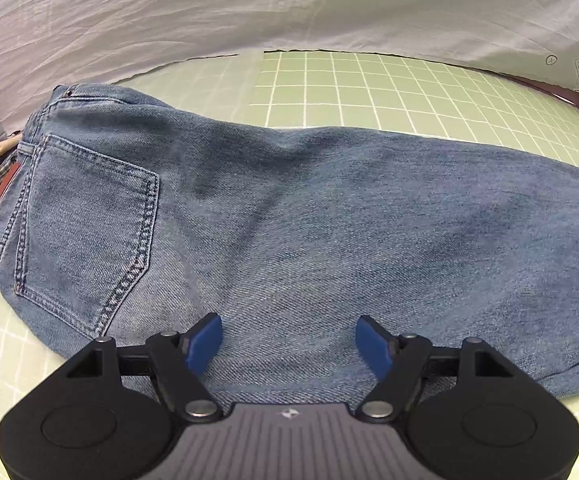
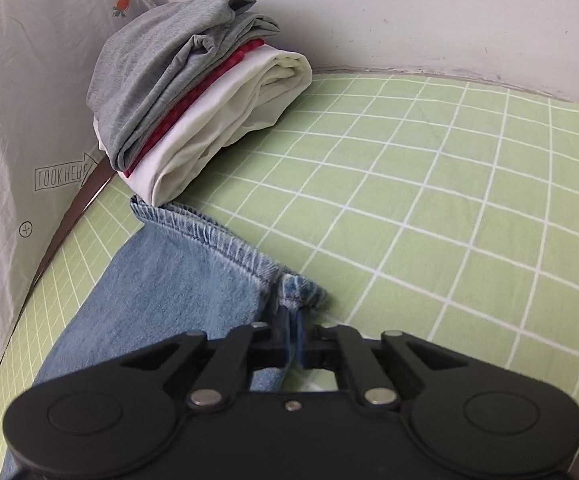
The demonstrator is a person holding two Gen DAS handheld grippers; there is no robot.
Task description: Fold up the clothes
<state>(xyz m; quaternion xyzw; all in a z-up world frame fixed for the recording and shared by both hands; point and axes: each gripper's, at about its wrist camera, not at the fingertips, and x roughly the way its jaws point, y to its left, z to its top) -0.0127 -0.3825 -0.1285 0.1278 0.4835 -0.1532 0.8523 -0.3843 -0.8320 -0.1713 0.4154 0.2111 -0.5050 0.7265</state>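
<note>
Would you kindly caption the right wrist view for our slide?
Right tool shut on the jeans at the hem, beside a stack of folded clothes on the green checked sheet.

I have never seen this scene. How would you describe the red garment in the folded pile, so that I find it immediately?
Look at the green checked sheet and follow it to the corner by the white wall, where a folded pile sits just beyond the jeans hem. The red garment is the thin layer in the middle, under the grey top and above the white one; it is the pile's only bright colour.
</note>
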